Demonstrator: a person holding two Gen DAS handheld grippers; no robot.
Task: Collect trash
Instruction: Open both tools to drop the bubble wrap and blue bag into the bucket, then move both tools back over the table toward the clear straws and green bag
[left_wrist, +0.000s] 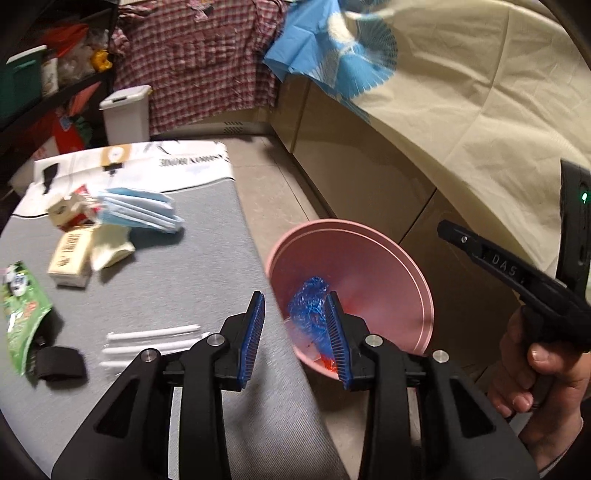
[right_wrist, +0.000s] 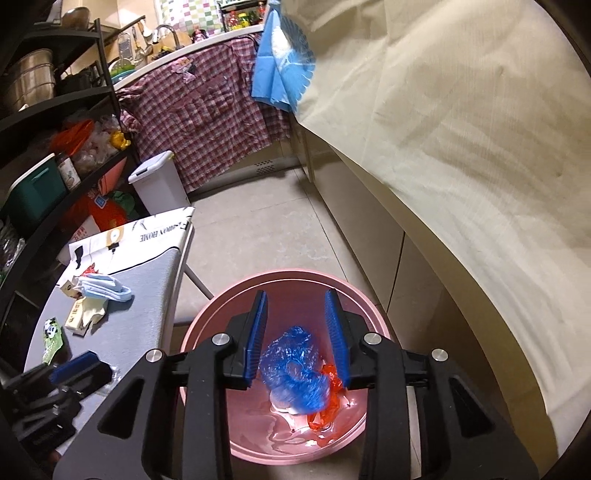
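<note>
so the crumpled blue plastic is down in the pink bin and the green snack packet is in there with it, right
Not quite. The crumpled blue plastic is in the pink bin, but the green snack packet is not: it lies on the grey table, as the left wrist view shows. What shares the bin with the blue plastic is a scrap of orange-red plastic, seen in the right wrist view.

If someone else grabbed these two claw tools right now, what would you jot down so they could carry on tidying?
Left gripper: open, empty, at the grey table's edge.
Right gripper: open, empty, above the pink bin.
Done: blue plastic wad and orange wrapper lie in the bin.
Left on the table: face masks, cream box, crumpled paper, green packet, white sticks, black strap.
</note>
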